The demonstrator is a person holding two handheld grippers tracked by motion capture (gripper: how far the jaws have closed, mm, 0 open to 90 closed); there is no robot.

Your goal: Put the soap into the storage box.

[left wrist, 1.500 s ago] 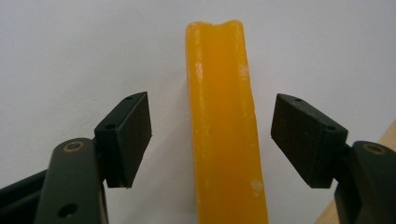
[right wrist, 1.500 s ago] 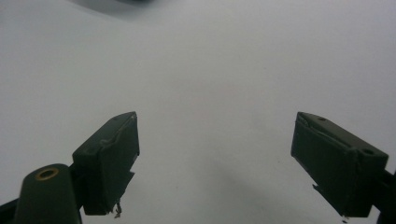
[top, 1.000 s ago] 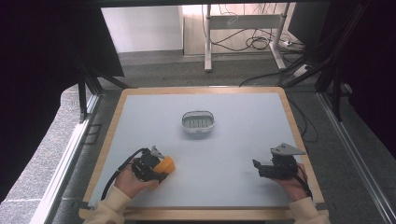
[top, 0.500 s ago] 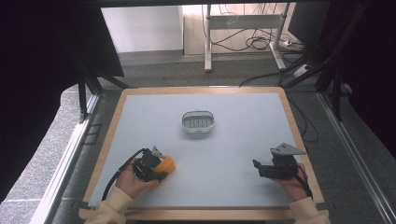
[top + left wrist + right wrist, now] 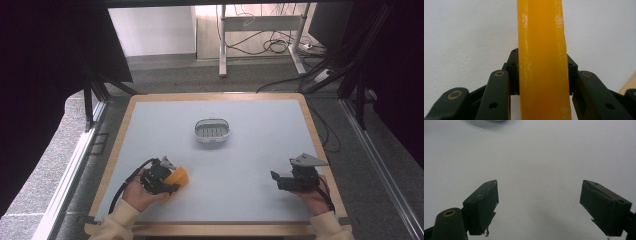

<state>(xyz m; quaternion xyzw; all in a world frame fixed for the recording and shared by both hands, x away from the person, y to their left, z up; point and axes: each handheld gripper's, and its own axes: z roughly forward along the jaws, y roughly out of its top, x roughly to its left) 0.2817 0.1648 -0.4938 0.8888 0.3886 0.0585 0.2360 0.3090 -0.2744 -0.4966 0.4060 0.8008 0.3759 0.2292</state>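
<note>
An orange bar (image 5: 180, 175) lies low over the pale tabletop at the front left, and my left gripper (image 5: 173, 182) is shut on it. In the left gripper view the orange bar (image 5: 542, 62) stands upright between the black pads (image 5: 513, 67), which press on both its sides. At the front right my right gripper (image 5: 276, 181) is open with nothing in it and points left across the table. Its two jaws stand wide apart over bare surface in the right gripper view (image 5: 546, 202).
A small white oval dish (image 5: 212, 132) with a slotted floor sits at the table's middle. The table has a raised wooden rim (image 5: 215, 96). A grey floor, a desk frame and cables lie beyond the far edge.
</note>
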